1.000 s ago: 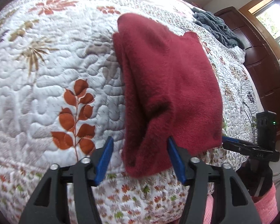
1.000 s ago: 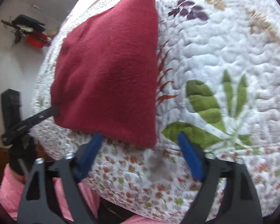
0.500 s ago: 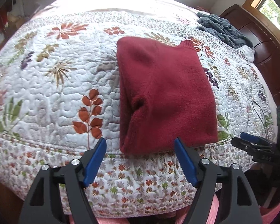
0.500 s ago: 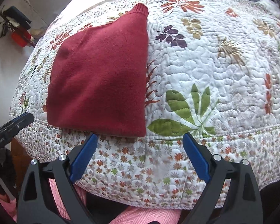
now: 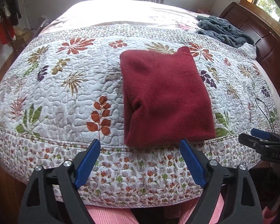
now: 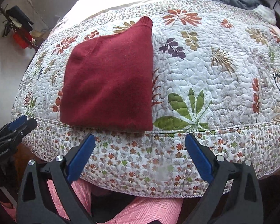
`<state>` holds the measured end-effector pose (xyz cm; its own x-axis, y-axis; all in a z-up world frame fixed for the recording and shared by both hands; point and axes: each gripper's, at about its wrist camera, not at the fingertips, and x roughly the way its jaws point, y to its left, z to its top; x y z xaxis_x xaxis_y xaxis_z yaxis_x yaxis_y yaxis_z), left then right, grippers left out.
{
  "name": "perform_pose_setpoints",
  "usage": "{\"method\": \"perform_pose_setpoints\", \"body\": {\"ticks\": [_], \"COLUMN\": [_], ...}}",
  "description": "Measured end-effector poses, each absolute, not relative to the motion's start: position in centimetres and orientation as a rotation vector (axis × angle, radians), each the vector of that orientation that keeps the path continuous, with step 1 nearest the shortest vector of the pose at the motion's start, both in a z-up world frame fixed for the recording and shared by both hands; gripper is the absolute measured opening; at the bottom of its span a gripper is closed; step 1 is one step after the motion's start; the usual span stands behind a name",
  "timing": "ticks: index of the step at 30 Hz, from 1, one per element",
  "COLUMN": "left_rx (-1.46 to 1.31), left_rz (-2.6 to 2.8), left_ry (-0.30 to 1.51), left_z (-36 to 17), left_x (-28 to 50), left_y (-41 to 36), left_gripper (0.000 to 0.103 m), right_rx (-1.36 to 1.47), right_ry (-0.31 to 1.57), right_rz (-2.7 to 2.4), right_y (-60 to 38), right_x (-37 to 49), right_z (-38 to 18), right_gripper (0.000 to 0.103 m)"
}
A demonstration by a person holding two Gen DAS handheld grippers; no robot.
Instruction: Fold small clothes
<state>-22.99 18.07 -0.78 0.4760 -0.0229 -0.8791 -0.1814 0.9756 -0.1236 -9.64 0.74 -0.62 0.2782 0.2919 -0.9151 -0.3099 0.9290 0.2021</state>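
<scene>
Both of our grippers hang off the near edge of the bed with their blue fingers spread wide and nothing between them: the left gripper (image 5: 140, 160) sits just short of the folded sweater's near left corner, the right gripper (image 6: 140, 153) just short of its near right corner. We judge that we hold them back and released because the fold looks finished and the bundle needs no more gripping. The red sweater (image 5: 166, 97) lies flat on the floral quilt (image 5: 69, 93), close to the near seam, where we can reach it without leaning. Further right and far back, a grey blanket (image 5: 224, 29) lies heaped by the wooden headboard (image 5: 267, 44), well apart from the sweater. Our left view shows the layered fold along the sweater's left edge, which the right view hides; our right view shows the clean right edge and the ribbed cuff (image 6: 146, 20) poking out at the far corner
</scene>
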Motion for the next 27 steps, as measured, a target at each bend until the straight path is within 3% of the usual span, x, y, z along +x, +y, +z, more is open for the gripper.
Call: {"method": "perform_pose_setpoints", "body": {"ticks": [27], "left_rx": [-0.136], "left_rz": [0.189], "left_ry": [1.028], "left_z": [2.1], "left_x": [-25.3], "left_y": [16.5], "left_gripper": [0.088], "right_rx": [-0.11], "right_ry": [1.125], "right_rz": [0.307], "right_y": [1.7], "right_x": [-12.6], "right_z": [4.7], "right_gripper": [0.099]}}
